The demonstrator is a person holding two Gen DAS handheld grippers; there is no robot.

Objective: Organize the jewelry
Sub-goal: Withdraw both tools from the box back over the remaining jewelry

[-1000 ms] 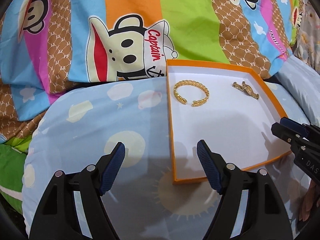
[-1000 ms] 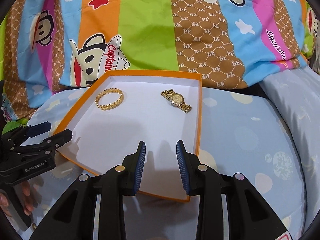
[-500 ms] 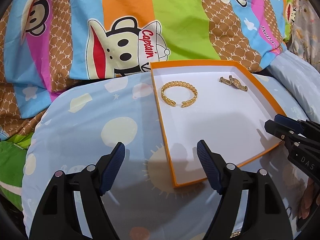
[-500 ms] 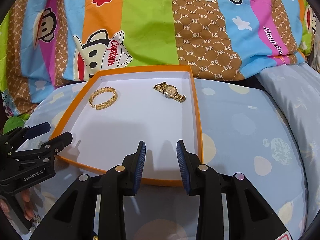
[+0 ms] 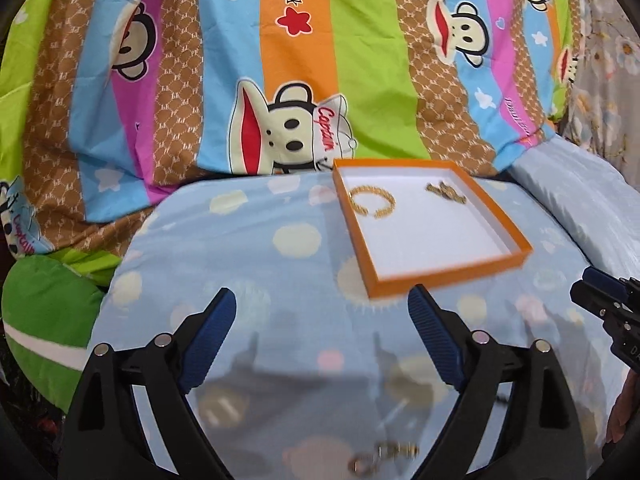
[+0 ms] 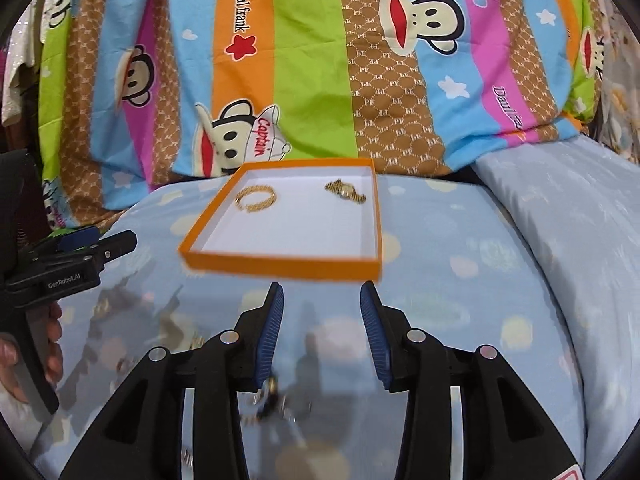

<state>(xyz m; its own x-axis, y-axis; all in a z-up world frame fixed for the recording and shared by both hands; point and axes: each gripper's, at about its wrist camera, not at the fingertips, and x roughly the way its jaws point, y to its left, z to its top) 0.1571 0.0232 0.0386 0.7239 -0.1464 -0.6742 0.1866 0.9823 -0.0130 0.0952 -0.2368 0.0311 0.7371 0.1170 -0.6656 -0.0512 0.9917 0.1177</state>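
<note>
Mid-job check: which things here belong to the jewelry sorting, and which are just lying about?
Job:
orange tray
gold bracelet, in tray
gold watch, in tray
blurred loose jewelry on the blue pillow

Lying about:
striped monkey blanket
green cushion

Both fisheye views are showing bright, even indoor light and saturated colours, with no blown highlights or glare. Motion blur is smearing the lower half of each frame: the blue bedsheet (image 5: pixel 248 240) print is streaking, and the small gold pieces (image 5: pixel 384 454) near the bottom edge are too blurred to identify. The orange tray (image 6: pixel 280 258) front rim is ghosting slightly in the right wrist view. Soft grey shadows of the left gripper (image 5: pixel 322 312) and right gripper (image 6: pixel 322 300) are falling forward onto the sheet. Barrel distortion is bending the edges, and black vignette is cutting every corner.
</note>
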